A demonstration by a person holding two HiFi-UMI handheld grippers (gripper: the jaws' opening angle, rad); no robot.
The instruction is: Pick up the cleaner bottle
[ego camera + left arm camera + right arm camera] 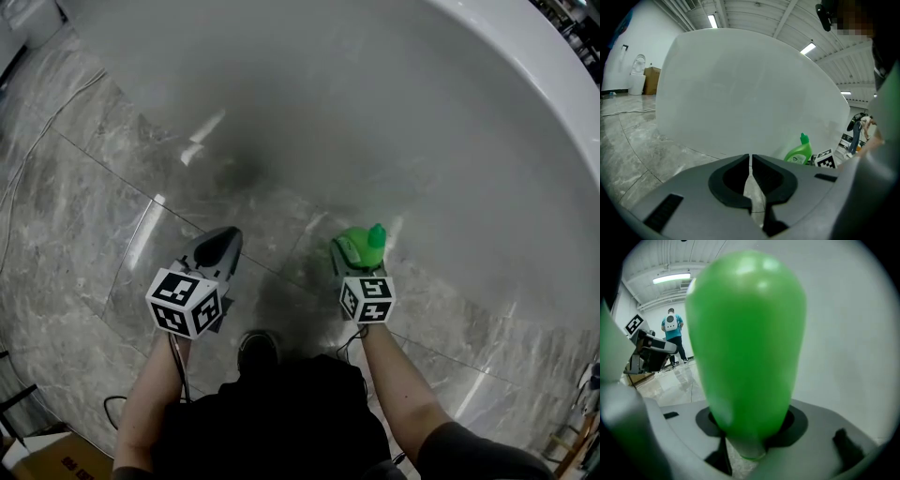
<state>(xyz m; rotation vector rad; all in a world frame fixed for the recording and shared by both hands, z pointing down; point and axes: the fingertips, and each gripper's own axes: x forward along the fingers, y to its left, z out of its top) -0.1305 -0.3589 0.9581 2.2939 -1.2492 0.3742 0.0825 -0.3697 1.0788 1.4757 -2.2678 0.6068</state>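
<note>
The cleaner bottle [361,246] is bright green with a green cap and stands upright by the foot of a big white tub [394,103]. My right gripper [354,258] is around it. In the right gripper view the bottle [747,343] fills the frame and the black pads [707,420] press on both of its sides. My left gripper [220,242] hangs to the left over the floor, jaws shut and empty. From the left gripper view [750,161] the bottle [799,153] shows small at the right, beside the right gripper's marker cube [826,159].
The floor is glossy grey marble tile [84,216]. A thin cable [33,150] runs along its left side. The tub's curved wall rises right behind the bottle. Far off stand a toilet [637,70], a cardboard box [651,79] and a person with a backpack [671,331].
</note>
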